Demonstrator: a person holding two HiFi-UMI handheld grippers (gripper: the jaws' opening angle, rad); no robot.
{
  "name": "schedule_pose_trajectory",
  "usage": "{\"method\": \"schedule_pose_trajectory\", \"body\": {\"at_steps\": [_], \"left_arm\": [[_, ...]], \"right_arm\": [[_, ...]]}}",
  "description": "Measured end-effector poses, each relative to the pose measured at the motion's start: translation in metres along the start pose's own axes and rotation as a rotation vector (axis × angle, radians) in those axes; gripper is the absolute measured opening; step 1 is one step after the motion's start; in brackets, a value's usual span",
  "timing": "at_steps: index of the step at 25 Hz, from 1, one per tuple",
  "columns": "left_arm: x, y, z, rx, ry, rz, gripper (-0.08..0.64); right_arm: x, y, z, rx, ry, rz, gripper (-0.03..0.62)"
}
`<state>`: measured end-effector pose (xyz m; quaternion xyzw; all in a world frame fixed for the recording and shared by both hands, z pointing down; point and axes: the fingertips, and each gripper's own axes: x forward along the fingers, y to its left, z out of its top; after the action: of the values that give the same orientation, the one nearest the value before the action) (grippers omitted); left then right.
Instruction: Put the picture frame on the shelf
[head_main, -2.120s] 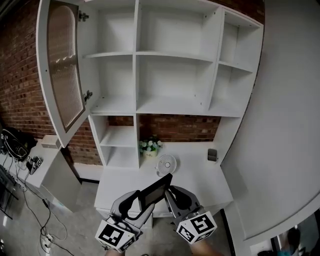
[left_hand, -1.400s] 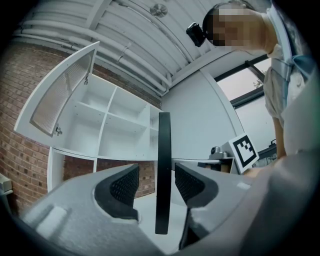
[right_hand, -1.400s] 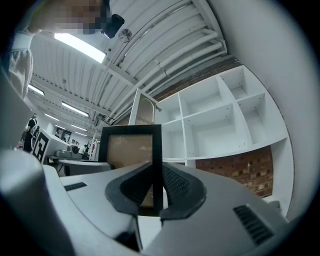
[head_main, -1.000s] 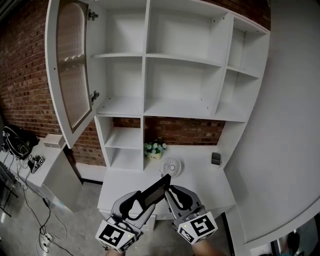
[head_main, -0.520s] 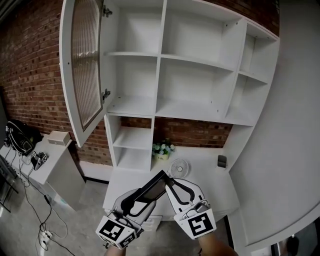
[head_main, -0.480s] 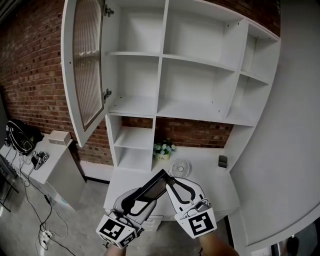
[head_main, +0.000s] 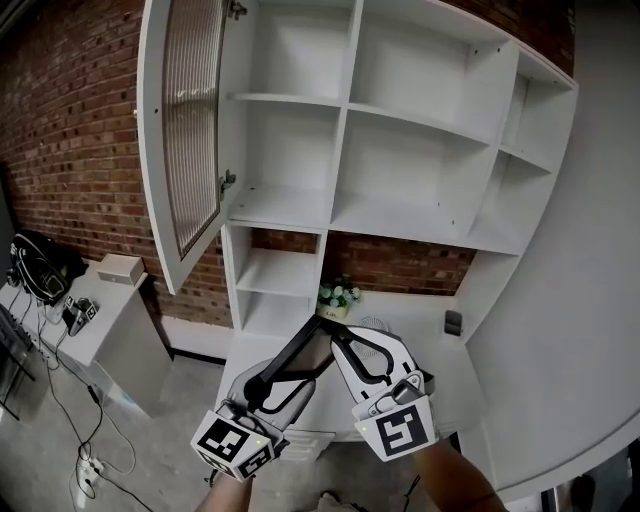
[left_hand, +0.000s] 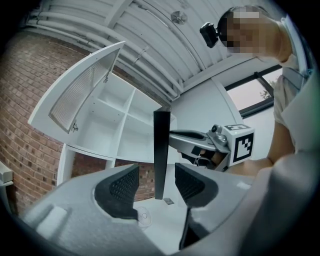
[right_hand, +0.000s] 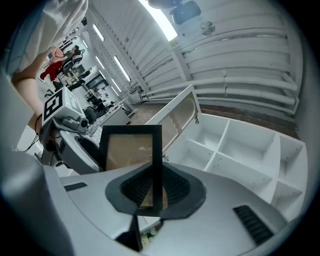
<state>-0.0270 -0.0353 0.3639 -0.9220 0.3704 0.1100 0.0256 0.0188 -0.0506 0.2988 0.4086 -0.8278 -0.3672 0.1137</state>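
One white shelf unit stands against the brick wall, its one ribbed-glass door swung open at the left. Below it is one white table. One black picture frame is held tilted in the air before the table, between two hand-held grippers raised toward the shelves. The right hand-held gripper is clamped on the frame's side rail. The left hand-held gripper has its jaws apart, with the frame's edge standing between them. The table holds one flower pot.
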Motion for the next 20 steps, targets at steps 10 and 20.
{"method": "schedule_pose_trajectory", "body": {"at_steps": [10,20], "left_arm": [[0.039,0.056,0.012,0.005,-0.035,0.014,0.229],[0.099,0.113,0.023,0.058,-0.049,0.021,0.229]], "right_arm": [[0.069,-0.036,0.002,-0.188,-0.028,0.040,0.067],[0.138,-0.074,-0.024,-0.282,-0.029,0.067,0.067]]}}
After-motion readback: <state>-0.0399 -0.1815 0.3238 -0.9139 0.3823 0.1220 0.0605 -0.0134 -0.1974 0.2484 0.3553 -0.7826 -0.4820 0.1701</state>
